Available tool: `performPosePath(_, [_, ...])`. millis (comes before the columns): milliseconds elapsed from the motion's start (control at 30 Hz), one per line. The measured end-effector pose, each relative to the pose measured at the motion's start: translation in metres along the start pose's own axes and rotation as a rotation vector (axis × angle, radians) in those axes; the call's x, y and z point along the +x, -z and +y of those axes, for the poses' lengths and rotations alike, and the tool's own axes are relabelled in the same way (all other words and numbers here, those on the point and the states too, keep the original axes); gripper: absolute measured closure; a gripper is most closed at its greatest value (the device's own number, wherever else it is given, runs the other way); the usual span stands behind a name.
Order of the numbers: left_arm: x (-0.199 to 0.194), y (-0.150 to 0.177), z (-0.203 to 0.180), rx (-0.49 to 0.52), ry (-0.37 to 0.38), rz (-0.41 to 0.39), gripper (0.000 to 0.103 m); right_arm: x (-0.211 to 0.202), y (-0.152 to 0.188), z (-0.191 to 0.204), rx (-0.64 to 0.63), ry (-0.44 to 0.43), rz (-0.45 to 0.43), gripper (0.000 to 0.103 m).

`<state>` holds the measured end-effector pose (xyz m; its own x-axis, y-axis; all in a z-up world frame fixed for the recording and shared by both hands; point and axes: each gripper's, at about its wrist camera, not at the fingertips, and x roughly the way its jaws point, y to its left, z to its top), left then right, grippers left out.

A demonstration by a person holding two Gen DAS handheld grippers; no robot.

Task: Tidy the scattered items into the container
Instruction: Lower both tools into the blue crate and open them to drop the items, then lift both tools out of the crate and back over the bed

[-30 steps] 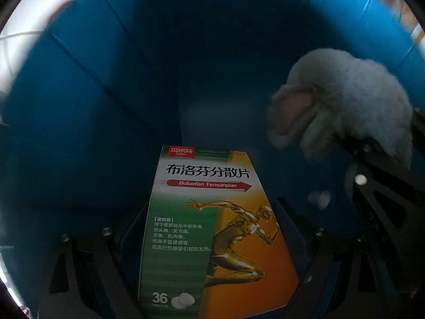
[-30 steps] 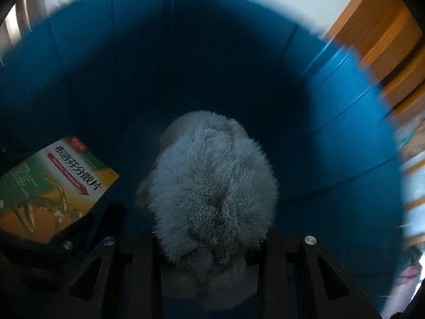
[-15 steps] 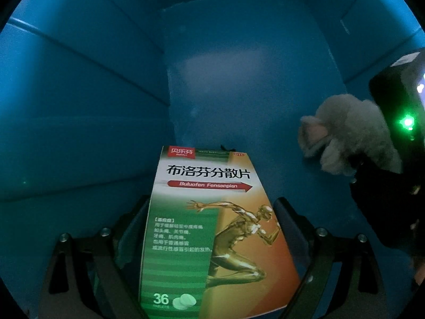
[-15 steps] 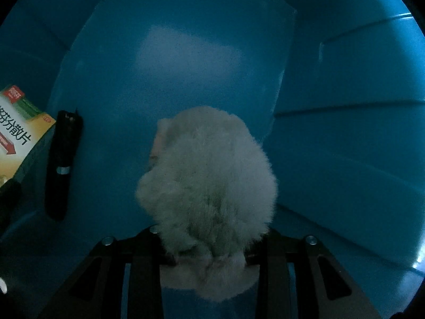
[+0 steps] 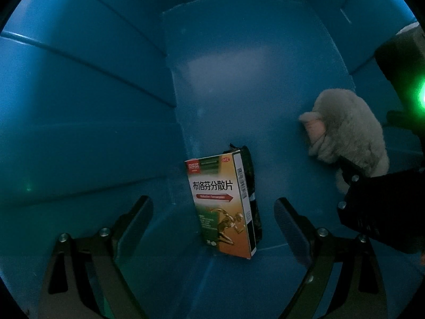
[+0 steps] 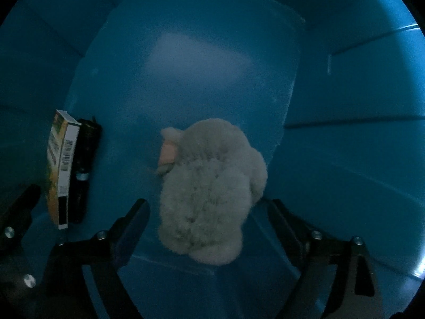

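Both grippers reach down into the blue bin [image 5: 79, 106]. The medicine box [image 5: 223, 204] stands on its long edge on the bin floor and leans on a black flashlight [image 5: 252, 183]. My left gripper [image 5: 213, 203] hangs open above the box, its pads clear of it. The grey plush toy [image 6: 209, 191] lies on the floor below my right gripper [image 6: 208, 204], whose jaws are opening; the toy sits between them with no pad pressing on it. The left wrist view shows the plush toy [image 5: 350, 138] at the right.
The bin's ribbed walls [image 6: 345, 159] close in on every side. The box [image 6: 61, 170] and flashlight [image 6: 85, 170] stand at the left in the right wrist view. The right gripper's black body [image 5: 385, 207] fills the right edge of the left wrist view.
The box has dropped out of my left jaws onto the bin floor beside the flashlight. My right jaws have spread off the plush toy, which now lies loose on the floor. Both grippers sank deeper.
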<state>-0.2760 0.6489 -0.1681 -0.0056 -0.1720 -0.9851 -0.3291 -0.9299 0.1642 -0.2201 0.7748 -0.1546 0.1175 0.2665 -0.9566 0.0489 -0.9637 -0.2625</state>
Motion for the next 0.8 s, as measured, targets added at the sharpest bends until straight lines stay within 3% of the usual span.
performPosePath(200, [-0.001,-0.004,0.003,-0.014,0.007,-0.009,0.01,0.002,0.003,0.007,-0.055,0.027,0.046,0.001])
performPosePath(400, [-0.029,0.007,0.024,-0.042,0.004,-0.112,0.01,-0.047,0.011,0.012,-0.123,0.057,-0.041,0.001])
performPosePath(567, [-0.076,0.016,0.039,-0.064,-0.016,-0.284,0.01,-0.116,0.047,0.035,-0.206,0.128,-0.214,0.001])
performPosePath(700, [-0.126,0.041,0.046,-0.058,0.096,-0.395,0.01,-0.17,0.086,0.029,-0.199,0.1,-0.416,0.0])
performPosePath(800, [-0.167,0.069,0.048,-0.03,0.123,-0.499,0.01,-0.202,0.113,0.022,-0.155,0.067,-0.523,0.0])
